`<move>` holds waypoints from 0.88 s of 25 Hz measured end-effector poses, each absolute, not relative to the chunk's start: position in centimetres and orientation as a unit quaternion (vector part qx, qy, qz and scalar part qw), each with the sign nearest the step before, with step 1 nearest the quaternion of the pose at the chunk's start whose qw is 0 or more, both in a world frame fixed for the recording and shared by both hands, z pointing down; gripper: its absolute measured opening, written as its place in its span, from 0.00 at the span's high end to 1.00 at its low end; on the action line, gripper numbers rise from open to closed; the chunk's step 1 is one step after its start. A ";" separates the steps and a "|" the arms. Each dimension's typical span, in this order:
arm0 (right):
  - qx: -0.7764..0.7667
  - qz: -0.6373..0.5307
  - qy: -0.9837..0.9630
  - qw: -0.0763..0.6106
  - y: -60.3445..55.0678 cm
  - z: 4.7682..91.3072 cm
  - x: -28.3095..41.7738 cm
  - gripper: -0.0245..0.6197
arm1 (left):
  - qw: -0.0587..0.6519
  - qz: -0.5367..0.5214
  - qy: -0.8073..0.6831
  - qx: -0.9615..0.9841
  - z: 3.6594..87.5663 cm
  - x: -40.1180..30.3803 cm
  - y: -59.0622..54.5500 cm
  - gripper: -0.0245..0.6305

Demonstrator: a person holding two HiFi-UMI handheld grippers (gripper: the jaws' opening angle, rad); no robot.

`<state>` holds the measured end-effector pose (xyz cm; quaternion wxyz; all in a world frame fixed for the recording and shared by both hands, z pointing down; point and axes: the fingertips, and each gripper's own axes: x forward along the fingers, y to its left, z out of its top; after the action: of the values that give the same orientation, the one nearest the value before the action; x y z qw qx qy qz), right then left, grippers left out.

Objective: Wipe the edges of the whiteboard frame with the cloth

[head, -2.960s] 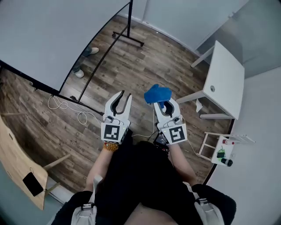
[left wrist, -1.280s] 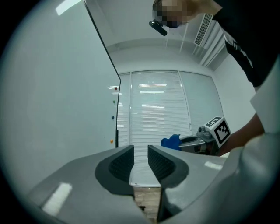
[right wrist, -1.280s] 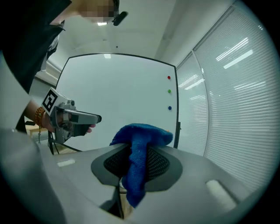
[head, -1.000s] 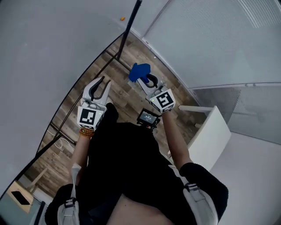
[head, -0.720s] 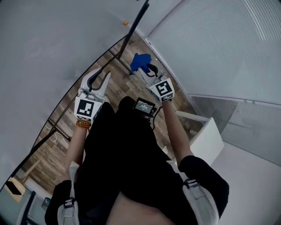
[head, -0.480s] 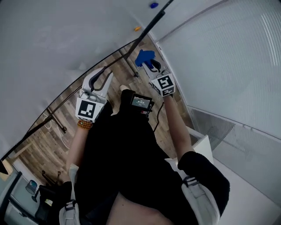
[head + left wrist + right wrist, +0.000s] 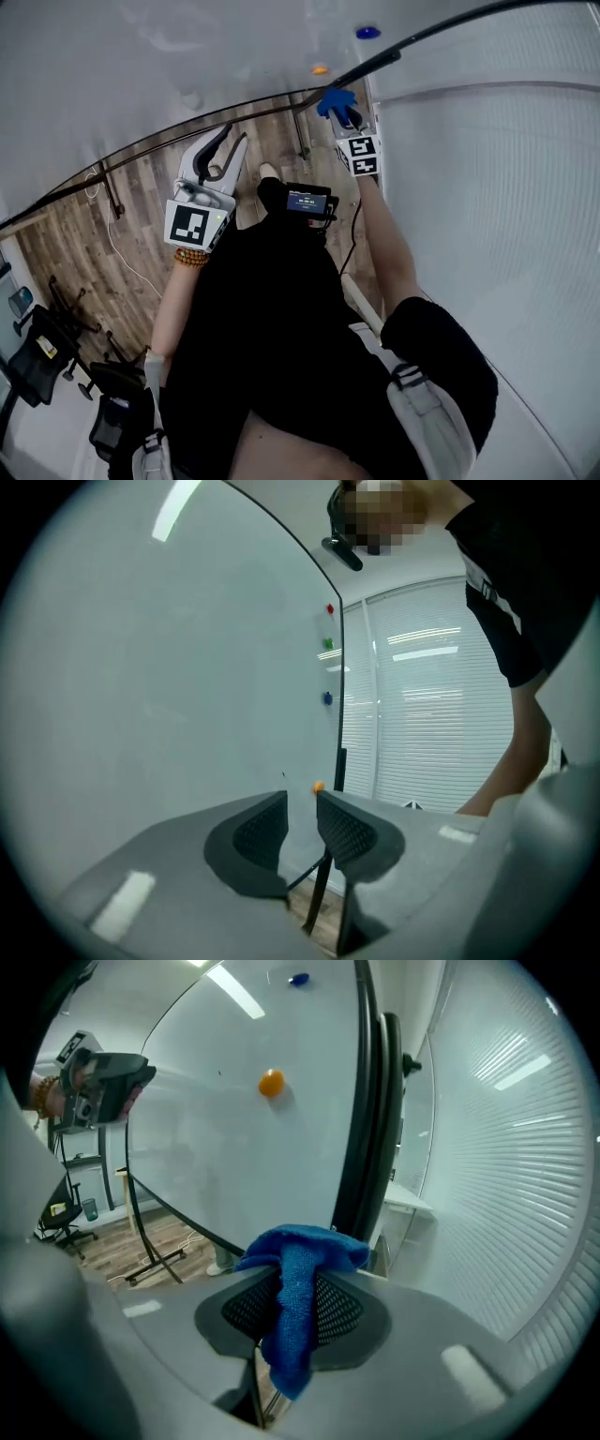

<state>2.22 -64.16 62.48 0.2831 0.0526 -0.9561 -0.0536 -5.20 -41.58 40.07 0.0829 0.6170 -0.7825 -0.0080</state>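
The whiteboard [image 7: 141, 56] fills the top of the head view, its black frame [image 7: 281, 99] curving along the lower edge to a corner at the upper right. My right gripper [image 7: 339, 111] is shut on a blue cloth [image 7: 333, 100], which is up against that corner. In the right gripper view the cloth [image 7: 298, 1260] hangs over the closed jaws, with the black frame edge [image 7: 360, 1101] standing just beyond it. My left gripper [image 7: 223, 148] is held lower left, near the bottom edge. It is open with a narrow gap and holds nothing [image 7: 300, 803].
Small magnets sit on the board: orange [image 7: 321, 69], blue [image 7: 367, 33], also red [image 7: 329, 609] and green [image 7: 328, 644]. The board's stand leg [image 7: 108, 183] and a cable [image 7: 117, 258] are on the wood floor. Office chairs [image 7: 37, 347] stand lower left, window blinds [image 7: 487, 187] at right.
The view has swung up from the floor to the board. My right gripper has carried the cloth up and forward to the frame's corner. The left gripper stays open beside it.
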 end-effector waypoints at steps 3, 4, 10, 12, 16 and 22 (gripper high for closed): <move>0.033 -0.057 -0.951 0.303 -66.7 66.1 3.4 0.79 | 0.084 -0.001 -0.798 0.596 41.6 -2.9 -43.2 0.67; 0.028 -0.056 -0.949 0.308 -67.1 66.9 3.5 0.79 | 0.082 0.000 -0.803 0.591 41.8 -2.4 -43.5 0.67; 0.005 -0.046 -0.942 0.332 -66.1 68.5 3.0 0.79 | 0.089 -0.008 -0.825 0.558 40.9 -1.6 -42.4 0.67; -0.005 -0.046 -0.942 0.332 -65.9 68.4 2.1 0.79 | 0.089 -0.008 -0.830 0.550 40.7 -1.9 -41.9 0.67; -0.019 -0.051 -0.941 0.333 -65.5 68.1 1.5 0.78 | 0.095 -0.006 -0.845 0.526 40.6 -2.3 -40.5 0.67; -0.026 -0.035 -0.940 0.339 -64.1 67.0 1.9 0.78 | 0.082 -0.013 -0.857 0.509 39.6 -1.8 -38.3 0.67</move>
<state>1.87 -64.13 67.00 0.3386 -0.0259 -0.9399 -0.0354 -1.79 -38.32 39.63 0.0817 0.5088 -0.8569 -0.0126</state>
